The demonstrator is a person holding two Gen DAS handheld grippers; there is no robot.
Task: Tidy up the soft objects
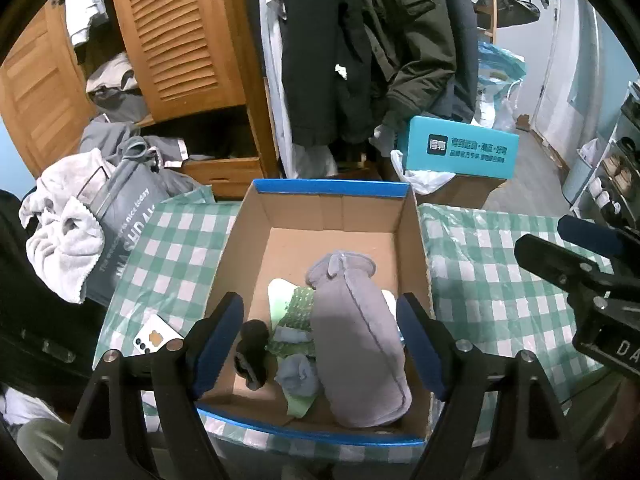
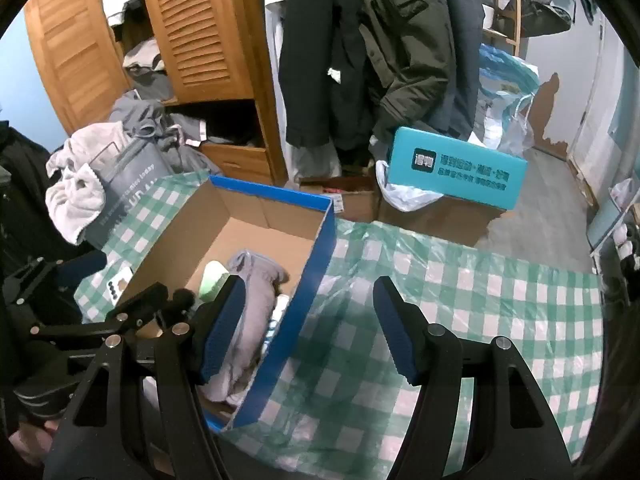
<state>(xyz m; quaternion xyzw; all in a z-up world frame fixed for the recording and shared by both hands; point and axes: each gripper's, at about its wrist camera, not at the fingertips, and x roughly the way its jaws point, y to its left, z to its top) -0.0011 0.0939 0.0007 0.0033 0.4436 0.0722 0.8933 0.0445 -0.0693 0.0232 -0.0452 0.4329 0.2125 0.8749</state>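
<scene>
The left gripper (image 1: 320, 340) hangs over an open cardboard box (image 1: 240, 248) with its two blue-padded fingers (image 1: 218, 336) spread wide and nothing between them. Directly below, inside the box, lies a long grey soft pouch (image 1: 356, 344), running from the near wall toward the middle. Beside it on the left sit a small grey-blue bundle (image 1: 298, 376), a green patterned cloth (image 1: 298, 312), a pale green piece (image 1: 280, 296) and a dark rolled sock (image 1: 252, 348), all packed close together on the box floor. The box has a blue rim and rests on a green-and-white checked tablecloth (image 1: 500, 280). A white phone (image 1: 154, 338) lies on the cloth just left of the box. The right gripper (image 2: 308, 328) is also spread wide and empty, one finger over the box's right wall, the other over bare cloth to the right of the box. Beyond the table stand a teal carton (image 2: 456, 170), a wooden louvred wardrobe (image 1: 180, 32), hanging dark coats (image 1: 360, 48), and a grey laundry bag (image 1: 120, 220) draped with a pale towel (image 1: 64, 232).
</scene>
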